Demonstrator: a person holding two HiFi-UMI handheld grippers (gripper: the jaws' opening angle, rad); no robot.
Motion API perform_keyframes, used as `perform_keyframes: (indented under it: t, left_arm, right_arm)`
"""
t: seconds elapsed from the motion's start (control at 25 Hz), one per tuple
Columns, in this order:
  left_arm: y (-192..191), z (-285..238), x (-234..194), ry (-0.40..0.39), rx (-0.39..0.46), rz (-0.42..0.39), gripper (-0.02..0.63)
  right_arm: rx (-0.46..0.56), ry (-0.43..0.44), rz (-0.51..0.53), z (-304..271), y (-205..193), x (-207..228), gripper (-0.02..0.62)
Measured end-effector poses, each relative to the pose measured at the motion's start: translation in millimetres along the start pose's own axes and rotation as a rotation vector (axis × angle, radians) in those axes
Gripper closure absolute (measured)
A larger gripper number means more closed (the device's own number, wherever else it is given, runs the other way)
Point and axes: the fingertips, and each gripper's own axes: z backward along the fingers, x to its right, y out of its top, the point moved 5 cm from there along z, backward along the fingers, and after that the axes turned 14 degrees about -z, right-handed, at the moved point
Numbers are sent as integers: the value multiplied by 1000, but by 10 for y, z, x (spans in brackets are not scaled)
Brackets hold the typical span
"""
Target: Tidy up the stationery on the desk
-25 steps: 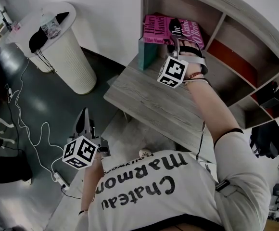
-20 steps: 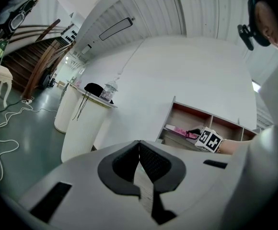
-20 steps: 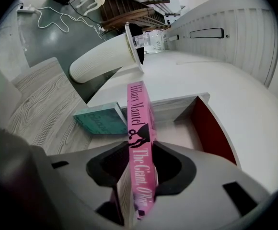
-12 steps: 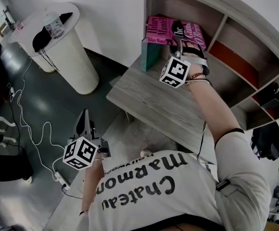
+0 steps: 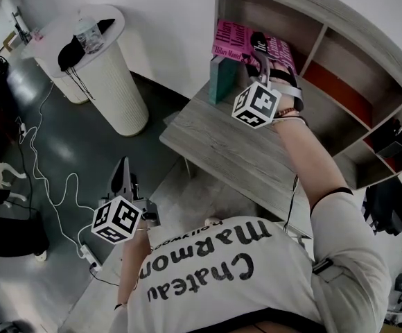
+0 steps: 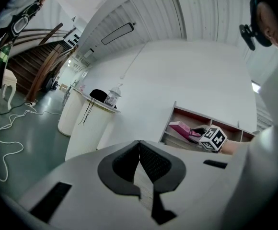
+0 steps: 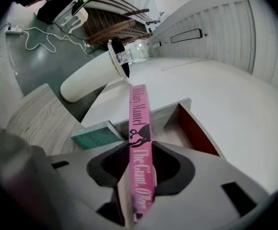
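Observation:
My right gripper (image 5: 258,47) is shut on a pink book (image 5: 232,39), held up at the mouth of the shelf's left compartment above the wooden desk (image 5: 222,148). Its jaws have just been closing on the book. In the right gripper view the pink book (image 7: 140,143) stands spine-up between the pads. A teal book (image 5: 219,79) stands on the desk below it; the right gripper view has this teal book (image 7: 95,137) at the left. My left gripper (image 5: 122,166) hangs off the desk over the floor, shut and holding nothing. Its pads meet in the left gripper view (image 6: 139,150).
The wooden shelf unit (image 5: 339,75) has several compartments, one with a red back panel (image 5: 329,89). A white ribbed round stand (image 5: 107,82) with dark items on top is at the left. White cables (image 5: 45,186) trail over the grey floor.
My right gripper has lifted the pink book a little higher toward the shelf. The left gripper has stayed in nearly the same spot.

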Motion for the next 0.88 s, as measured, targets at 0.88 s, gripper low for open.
perform_keyframes:
  t: [0.88]
  left_arm:
    - [89,765,95,-22,51,-5,591]
  right_arm:
    - [177,47,-189,1235,651,66,446]
